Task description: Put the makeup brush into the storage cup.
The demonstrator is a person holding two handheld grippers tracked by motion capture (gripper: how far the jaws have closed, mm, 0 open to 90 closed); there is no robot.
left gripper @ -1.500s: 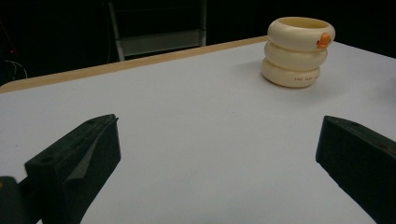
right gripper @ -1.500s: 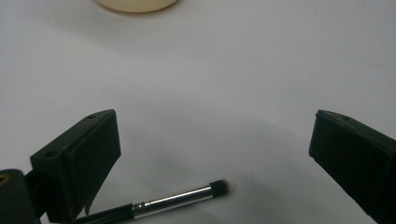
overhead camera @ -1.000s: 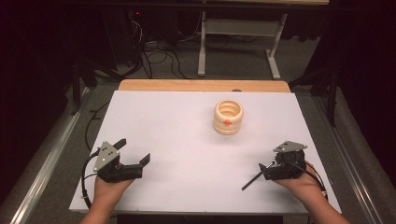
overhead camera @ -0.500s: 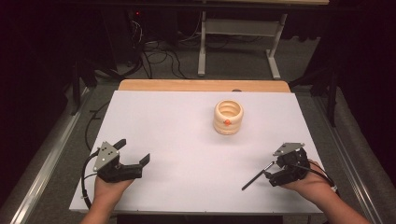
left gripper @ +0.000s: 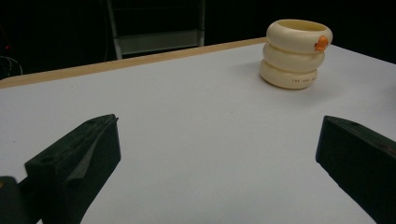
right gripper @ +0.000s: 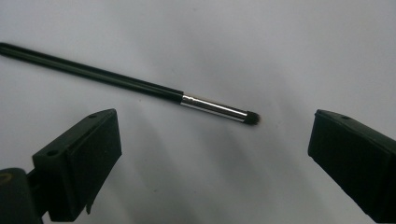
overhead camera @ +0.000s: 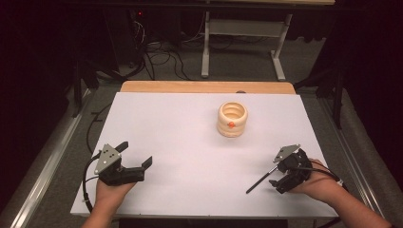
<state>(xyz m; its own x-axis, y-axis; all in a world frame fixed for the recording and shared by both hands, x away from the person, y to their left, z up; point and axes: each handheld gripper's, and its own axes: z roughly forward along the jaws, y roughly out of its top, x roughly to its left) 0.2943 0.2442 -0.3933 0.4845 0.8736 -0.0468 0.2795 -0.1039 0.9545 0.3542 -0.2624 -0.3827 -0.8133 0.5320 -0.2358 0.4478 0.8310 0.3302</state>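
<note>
**Both claws spread, brush on the table**

Right gripper [right gripper: 212, 140]: jaws wide apart, clamped on nothing, tilted down over a thin black brush [right gripper: 126, 88] with a silver collar, lying flat on the white table [overhead camera: 180, 123] at lower right of the high view. Left gripper [overhead camera: 135, 159] at lower left: jaws also apart, empty. Further up, right of centre: a cream ringed holder [overhead camera: 232, 118] with an orange dot, standing upright.
</note>
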